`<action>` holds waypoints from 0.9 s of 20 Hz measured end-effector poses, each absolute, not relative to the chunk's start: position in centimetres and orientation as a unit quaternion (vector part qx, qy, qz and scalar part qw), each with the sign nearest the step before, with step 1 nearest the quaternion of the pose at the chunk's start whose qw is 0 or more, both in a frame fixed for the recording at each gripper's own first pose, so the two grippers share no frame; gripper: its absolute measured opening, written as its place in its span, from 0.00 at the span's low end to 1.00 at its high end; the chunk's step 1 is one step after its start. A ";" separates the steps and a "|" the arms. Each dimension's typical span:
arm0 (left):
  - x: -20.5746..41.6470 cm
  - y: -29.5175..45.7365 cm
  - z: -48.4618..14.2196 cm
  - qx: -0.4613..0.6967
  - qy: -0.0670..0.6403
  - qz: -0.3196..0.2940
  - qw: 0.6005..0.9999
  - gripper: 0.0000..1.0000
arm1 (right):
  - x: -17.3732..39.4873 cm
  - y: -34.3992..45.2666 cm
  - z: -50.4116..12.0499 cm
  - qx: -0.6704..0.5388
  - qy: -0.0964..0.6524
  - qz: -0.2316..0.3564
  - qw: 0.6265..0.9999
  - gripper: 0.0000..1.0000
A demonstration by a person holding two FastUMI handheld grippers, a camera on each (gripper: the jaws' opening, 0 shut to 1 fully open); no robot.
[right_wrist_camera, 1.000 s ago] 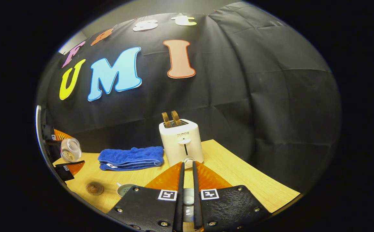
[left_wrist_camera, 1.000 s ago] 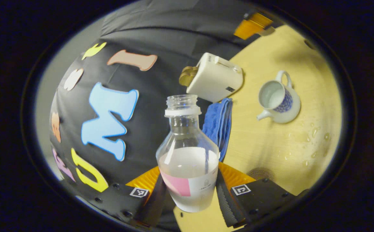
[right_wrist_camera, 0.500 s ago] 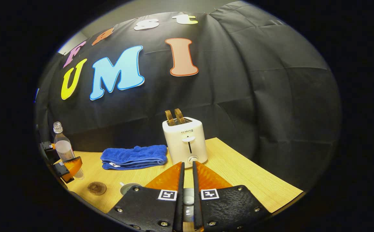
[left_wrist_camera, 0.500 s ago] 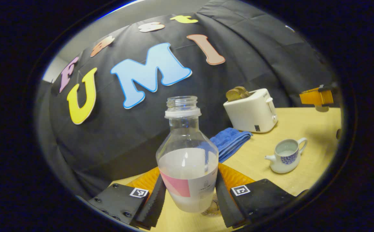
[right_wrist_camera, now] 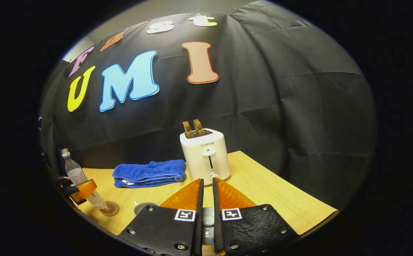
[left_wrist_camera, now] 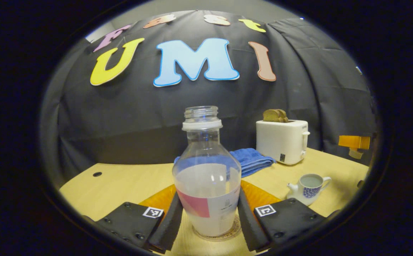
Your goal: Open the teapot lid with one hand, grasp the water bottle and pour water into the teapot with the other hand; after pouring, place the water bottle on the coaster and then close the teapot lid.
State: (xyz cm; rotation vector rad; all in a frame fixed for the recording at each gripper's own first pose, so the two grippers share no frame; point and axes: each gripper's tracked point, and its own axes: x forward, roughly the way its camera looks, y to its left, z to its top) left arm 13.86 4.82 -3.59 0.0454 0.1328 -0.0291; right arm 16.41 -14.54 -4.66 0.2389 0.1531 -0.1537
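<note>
The clear, uncapped water bottle, about half full, stands upright with my left gripper shut on its lower body. Its base rests on the round brown coaster. To the right, the white-and-blue teapot sits open with water inside. In the right gripper view, my right gripper is held above the table, shut on the white teapot lid, which is mostly hidden between its fingers. Below it to the left is the teapot's rim. Far left are the bottle, the coaster and the left gripper.
A white toaster holding bread slices stands at the back of the wooden table, beside a folded blue towel. The right gripper hangs at the far right. The toaster and towel lie ahead in the right gripper view.
The left gripper swung the bottle from its tilted pouring pose back upright and lowered it leftward onto the coaster, away from the teapot. The right gripper stayed put holding the lid.
</note>
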 end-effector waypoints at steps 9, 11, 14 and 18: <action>14.7 4.6 -5.1 0.021 0.077 -0.014 0.997 0.87 | 16.5 -14.4 -4.8 0.120 0.077 -0.074 0.987 0.13; 14.7 4.6 -5.2 0.016 0.077 -0.015 0.997 0.87 | 16.6 -14.3 -4.7 0.117 0.078 -0.075 0.987 0.13; 14.7 4.5 -5.4 0.015 0.079 -0.017 0.997 0.89 | 16.6 -14.1 -4.9 0.113 0.079 -0.074 0.988 0.13; 14.6 3.9 -5.4 0.002 0.080 -0.019 0.997 0.93 | 16.7 -13.8 -5.0 0.111 0.080 -0.069 0.988 0.13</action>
